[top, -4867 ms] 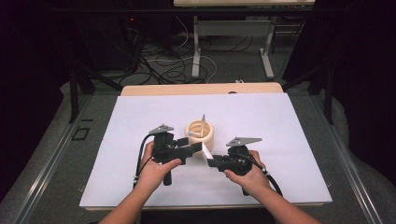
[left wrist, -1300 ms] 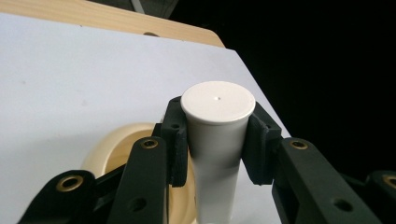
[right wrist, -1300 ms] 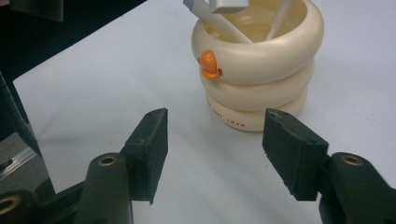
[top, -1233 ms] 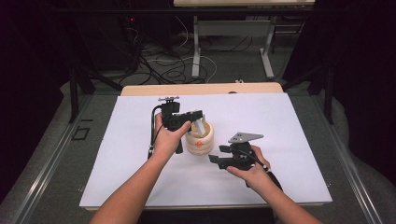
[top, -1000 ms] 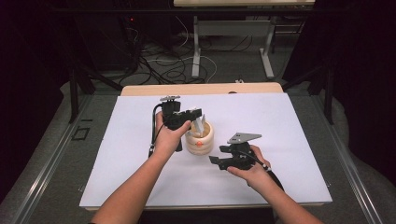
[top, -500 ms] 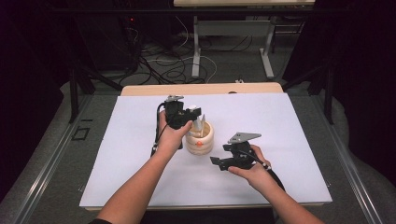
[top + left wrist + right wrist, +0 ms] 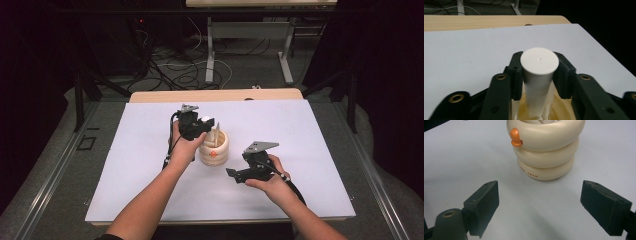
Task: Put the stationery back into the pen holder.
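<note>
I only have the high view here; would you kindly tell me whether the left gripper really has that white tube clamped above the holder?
Observer: Yes. In the left gripper view the left gripper has its pads against the white tube, cap toward the camera; the jaws have just eased slightly.
Operator: Is the tube inside the holder?
Observer: Its lower end dips into the cream ringed holder.
Operator: And the right gripper?
Observer: The right gripper is open with nothing between its jaws, short of the holder; they have just been opening.
</note>
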The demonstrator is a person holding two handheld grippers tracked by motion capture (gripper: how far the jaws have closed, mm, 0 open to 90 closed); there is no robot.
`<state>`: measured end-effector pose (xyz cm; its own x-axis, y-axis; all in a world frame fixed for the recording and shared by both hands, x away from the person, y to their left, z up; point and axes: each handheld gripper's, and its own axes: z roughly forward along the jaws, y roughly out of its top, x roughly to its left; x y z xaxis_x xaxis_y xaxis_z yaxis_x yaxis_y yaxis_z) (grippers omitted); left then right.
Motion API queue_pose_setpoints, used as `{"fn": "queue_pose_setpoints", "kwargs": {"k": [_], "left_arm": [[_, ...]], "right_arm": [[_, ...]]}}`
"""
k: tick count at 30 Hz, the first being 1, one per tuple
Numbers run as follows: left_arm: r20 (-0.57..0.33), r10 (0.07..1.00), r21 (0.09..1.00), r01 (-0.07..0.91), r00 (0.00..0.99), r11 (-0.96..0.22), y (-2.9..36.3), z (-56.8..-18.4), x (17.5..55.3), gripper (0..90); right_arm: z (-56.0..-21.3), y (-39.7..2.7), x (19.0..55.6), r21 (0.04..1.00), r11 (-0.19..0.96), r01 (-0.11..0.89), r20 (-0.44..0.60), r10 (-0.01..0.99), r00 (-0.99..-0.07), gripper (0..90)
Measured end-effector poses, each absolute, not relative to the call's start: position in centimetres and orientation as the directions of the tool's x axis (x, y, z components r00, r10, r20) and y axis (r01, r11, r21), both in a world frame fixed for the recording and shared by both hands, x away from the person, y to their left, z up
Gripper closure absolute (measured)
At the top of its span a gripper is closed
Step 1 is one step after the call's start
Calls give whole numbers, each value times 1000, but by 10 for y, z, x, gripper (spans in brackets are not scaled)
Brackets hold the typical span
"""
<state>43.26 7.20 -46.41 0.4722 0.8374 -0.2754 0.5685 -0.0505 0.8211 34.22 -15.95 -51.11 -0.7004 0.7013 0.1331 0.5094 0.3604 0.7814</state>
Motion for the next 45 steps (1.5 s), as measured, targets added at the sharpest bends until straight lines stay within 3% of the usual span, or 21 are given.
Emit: {"fn": "queue_pose_setpoints", "kwargs": {"k": [4, 12, 16, 21, 23, 34, 37, 45], "left_arm": [[-265, 837, 842, 538, 479, -41, 75, -460, 430, 497], [-177, 843, 872, 478, 508, -106, 91, -454, 425, 329], [-174, 837, 885, 455, 518, -98, 103, -451, 421, 259], [-186, 836, 888, 453, 517, -82, 118, -448, 413, 225], [-170, 848, 888, 452, 502, -89, 123, -448, 410, 167], [-166, 832, 873, 471, 529, -125, 143, -454, 394, 149], [-171, 837, 866, 485, 519, -124, 148, -459, 393, 85], [-195, 851, 846, 522, 487, -105, 165, -476, 389, 17]], "right_arm": [[-512, -161, 344, 785, 355, 508, 130, 707, -695, 142], [-513, -164, 346, 781, 350, 518, 127, 723, -680, 126], [-512, -166, 347, 777, 345, 527, 131, 730, -671, 115], [-511, -170, 349, 783, 336, 524, 123, 742, -659, 107], [-510, -171, 350, 785, 323, 528, 128, 750, -649, 96], [-505, -186, 357, 798, 261, 543, 144, 792, -593, 46], [-504, -191, 359, 801, 251, 543, 140, 804, -579, 36], [-503, -207, 365, 821, 204, 533, 125, 847, -517, 30]]}}
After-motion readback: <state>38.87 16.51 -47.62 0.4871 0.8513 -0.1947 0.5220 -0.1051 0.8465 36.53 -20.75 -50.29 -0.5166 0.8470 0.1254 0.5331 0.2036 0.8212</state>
